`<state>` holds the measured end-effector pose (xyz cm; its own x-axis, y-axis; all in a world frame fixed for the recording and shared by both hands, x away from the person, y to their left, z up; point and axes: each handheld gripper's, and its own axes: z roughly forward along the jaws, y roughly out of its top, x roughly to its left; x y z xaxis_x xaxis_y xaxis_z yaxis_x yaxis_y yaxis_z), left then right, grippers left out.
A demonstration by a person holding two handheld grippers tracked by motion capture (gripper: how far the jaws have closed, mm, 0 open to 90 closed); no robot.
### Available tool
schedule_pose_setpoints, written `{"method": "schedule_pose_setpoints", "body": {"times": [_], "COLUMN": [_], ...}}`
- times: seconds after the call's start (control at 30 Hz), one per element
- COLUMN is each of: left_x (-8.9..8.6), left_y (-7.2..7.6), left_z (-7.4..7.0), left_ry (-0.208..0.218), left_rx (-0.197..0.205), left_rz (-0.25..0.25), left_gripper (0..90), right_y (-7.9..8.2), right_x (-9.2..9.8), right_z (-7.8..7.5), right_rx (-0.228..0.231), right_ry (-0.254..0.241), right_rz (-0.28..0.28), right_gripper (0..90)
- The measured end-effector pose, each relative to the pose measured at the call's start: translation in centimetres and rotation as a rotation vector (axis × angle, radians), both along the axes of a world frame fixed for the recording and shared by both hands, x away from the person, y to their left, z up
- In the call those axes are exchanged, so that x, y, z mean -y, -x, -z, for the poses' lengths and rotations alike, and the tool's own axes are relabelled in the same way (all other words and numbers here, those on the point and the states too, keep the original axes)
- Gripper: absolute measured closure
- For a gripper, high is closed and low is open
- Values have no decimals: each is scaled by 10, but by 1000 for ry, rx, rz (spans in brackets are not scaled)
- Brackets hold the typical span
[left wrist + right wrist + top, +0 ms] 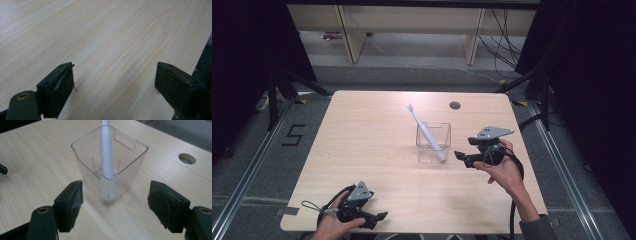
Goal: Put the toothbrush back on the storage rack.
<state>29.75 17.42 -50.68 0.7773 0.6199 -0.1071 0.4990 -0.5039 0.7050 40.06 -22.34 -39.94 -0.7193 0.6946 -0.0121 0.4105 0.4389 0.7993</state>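
The right gripper (463, 157) is held just to the right of the clear plastic cup (433, 141), its jaws spread wide with nothing between them. The right gripper view makes this plain: the two black jaws stand either side of the cup's near corner, short of it and not touching. That view also shows the cup's ribbed walls and a slot handle near the rim. From the high view the white toothbrush (426, 132) stands in the cup, leaning up and to the left, head clear of the rim. The left gripper (379, 217) rests low at the near edge of the table (362, 130), well apart from the cup; its own view shows jaws spread over bare wood.
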Motion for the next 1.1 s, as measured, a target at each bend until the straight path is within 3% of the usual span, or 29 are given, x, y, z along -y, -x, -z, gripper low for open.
{"method": "schedule_pose_setpoints", "body": {"times": [0.07,0.33,0.37,0.4,0.43,0.47,0.5,0.57,0.73,1.1], "left_x": [0,-1,-1,-1,0,0,0,-1,-1,-1], "left_y": [0,-1,-1,-1,0,0,0,0,0,-1], "left_z": [0,-1,-1,-1,0,0,0,-1,-1,-1], "left_ry": [0,-15,-17,-17,1,1,2,-14,-11,-18], "left_rx": [1,6,7,7,0,0,0,6,5,6], "left_rz": [1,2,3,3,0,0,0,1,4,4], "left_gripper": [151,151,151,151,151,151,151,151,151,151], "right_y": [2,6,9,9,10,12,12,16,20,27], "right_x": [1,6,6,6,6,6,7,6,7,7], "right_z": [3,5,5,5,5,6,6,7,10,23], "right_rx": [-25,-2,-32,-32,-4,-18,9,-16,2,-33], "right_ry": [-1,-4,-10,-10,-6,-12,-4,-18,-9,-5], "right_rz": [10,7,16,16,9,16,2,14,1,-3], "right_gripper": [285,280,276,276,273,270,265,260,256,256]}}
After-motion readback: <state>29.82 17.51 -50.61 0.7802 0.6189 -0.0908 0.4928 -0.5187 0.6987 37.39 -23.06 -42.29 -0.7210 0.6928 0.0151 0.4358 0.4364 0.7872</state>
